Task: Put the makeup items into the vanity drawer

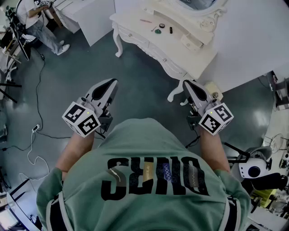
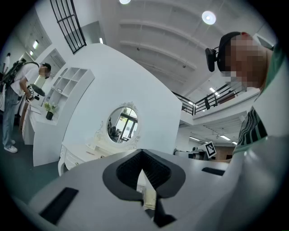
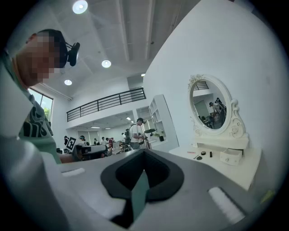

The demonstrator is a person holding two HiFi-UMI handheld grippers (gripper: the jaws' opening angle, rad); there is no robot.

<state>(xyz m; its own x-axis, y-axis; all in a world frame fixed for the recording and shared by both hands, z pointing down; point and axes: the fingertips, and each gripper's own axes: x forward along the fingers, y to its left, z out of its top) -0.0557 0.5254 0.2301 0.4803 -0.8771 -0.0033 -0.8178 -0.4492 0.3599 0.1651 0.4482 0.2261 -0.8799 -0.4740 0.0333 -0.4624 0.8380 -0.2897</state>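
The white vanity stands across the floor from me, its oval mirror behind the top. Small makeup items lie on that top: a pink stick, a dark round pot, a green round one and a dark tube. Beside them sits a small white drawer, which looks pulled out. My left gripper and right gripper are held level at waist height, well short of the vanity. Both are shut with nothing between the jaws.
A person stands at a white cabinet at the far left. Cables trail over the dark floor at the left. Stands and white equipment crowd the right side. Open floor lies between me and the vanity.
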